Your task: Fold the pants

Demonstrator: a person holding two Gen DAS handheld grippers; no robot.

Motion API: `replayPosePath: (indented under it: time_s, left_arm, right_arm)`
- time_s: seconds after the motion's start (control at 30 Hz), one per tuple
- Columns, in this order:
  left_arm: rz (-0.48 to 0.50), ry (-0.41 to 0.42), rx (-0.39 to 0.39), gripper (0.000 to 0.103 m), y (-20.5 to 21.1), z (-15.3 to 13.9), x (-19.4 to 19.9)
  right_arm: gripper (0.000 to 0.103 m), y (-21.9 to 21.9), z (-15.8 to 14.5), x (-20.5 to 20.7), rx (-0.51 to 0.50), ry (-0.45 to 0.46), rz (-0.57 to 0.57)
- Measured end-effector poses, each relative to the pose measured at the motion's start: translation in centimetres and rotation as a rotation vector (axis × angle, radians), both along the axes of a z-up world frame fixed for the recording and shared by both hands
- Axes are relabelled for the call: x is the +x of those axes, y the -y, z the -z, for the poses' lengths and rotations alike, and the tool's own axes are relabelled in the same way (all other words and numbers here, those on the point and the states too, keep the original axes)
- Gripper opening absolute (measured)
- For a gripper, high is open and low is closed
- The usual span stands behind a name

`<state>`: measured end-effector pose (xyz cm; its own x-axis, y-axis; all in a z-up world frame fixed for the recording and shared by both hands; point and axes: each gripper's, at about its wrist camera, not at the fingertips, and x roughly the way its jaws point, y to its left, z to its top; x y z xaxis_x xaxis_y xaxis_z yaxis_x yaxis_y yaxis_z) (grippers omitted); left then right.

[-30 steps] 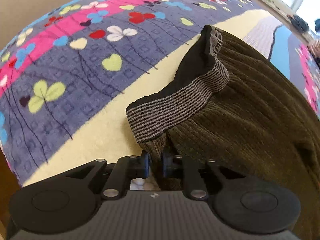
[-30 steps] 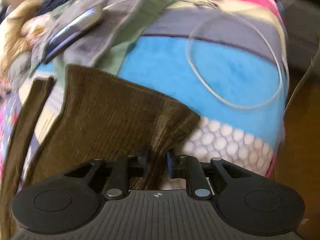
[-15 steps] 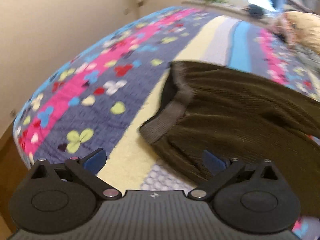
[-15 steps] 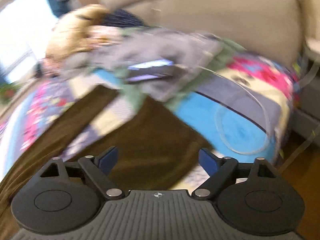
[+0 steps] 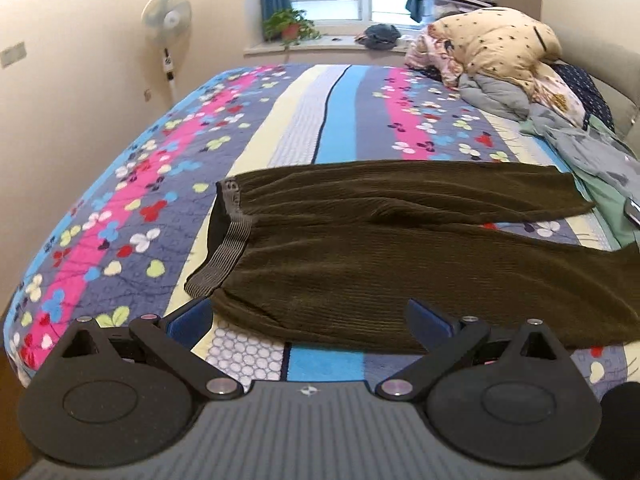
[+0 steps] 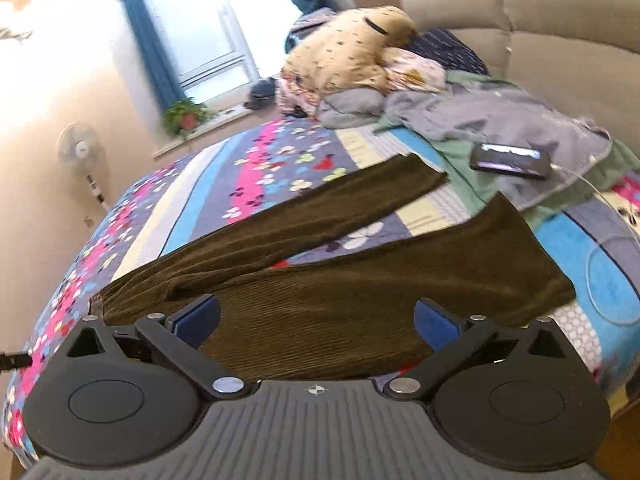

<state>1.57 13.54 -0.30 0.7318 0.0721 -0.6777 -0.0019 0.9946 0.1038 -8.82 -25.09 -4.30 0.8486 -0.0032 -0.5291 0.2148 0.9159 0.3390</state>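
The left gripper (image 5: 308, 316) and the right gripper (image 6: 316, 318) have both just spread wide and grasp nothing, clear above the bedspread (image 5: 340, 120). Beyond them the brown pants (image 5: 400, 248) lie flat, legs splayed; the nearer leg's end is cut off in the left view.

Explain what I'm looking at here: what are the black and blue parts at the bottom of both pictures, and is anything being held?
Each picture comes from a camera mounted on a hand-held gripper, looking forward along its fingers. The left hand-held gripper and the right hand-held gripper belong to a person, not a robot arm. Both have just opened wide and hold nothing. Dark olive pants lie spread flat on the patterned bedspread, legs apart, waistband toward the left one. A phone rests on the clothes by the headboard.
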Motion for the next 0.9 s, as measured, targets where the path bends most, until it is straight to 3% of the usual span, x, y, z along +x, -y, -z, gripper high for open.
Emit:
replayPosePath:
  time_s: [0.13,0.5,0.67,0.9]
  left_arm:
    - [0.037,0.023,0.039,0.103,1.0,-0.6,0.4]
    - [0.075,-0.037,0.138,0.103,0.8,1.0,8.0]
    - [0.106,-0.078,0.198,0.103,-0.6,2.0,14.4]
    - [0.209,-0.114,0.271,0.103,-3.9,4.7,27.0]
  right_arm:
    - [0.102,-0.4,-0.1,1.3,-0.051,-0.009,-0.04]
    - [0.102,-0.4,1.3,6.8,-0.109,-0.076,-0.059]
    - [0.102,0.8,1.6,11.3,-0.187,-0.115,-0.06]
    - [0.102,3.4,2.2,20.7,-0.24,-0.188,-0.041]
